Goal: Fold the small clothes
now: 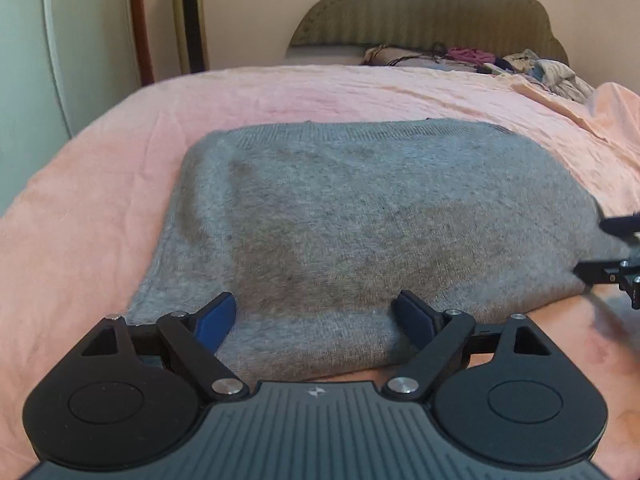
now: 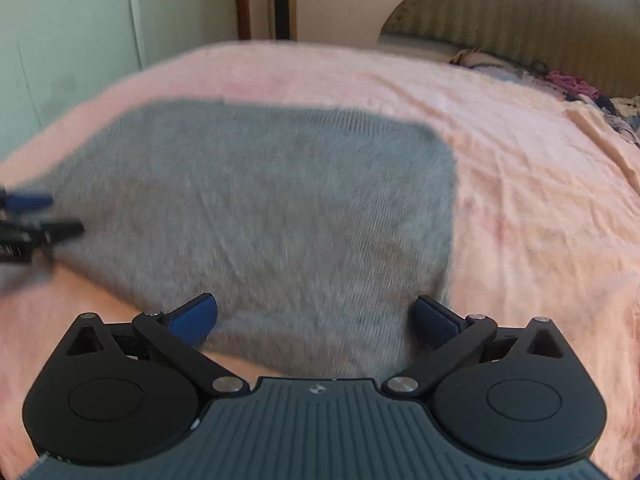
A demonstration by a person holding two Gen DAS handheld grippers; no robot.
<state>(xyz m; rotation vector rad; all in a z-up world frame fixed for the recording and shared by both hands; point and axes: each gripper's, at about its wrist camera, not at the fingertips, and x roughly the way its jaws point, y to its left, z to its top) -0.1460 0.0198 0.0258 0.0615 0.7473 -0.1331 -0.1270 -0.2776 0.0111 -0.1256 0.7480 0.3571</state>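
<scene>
A: Left gripper (image 1: 314, 316) and right gripper (image 2: 314, 316), what now?
B: Both mine are wide, holding nothing. Gray top (image 1: 360, 216) lies flat on bed (image 1: 80, 200). I'd pinch both near corners, lift together

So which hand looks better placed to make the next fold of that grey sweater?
Probably left: its hand-held gripper, open, straddles the sweater's near edge. The right, also open, sits near the corner.
</scene>
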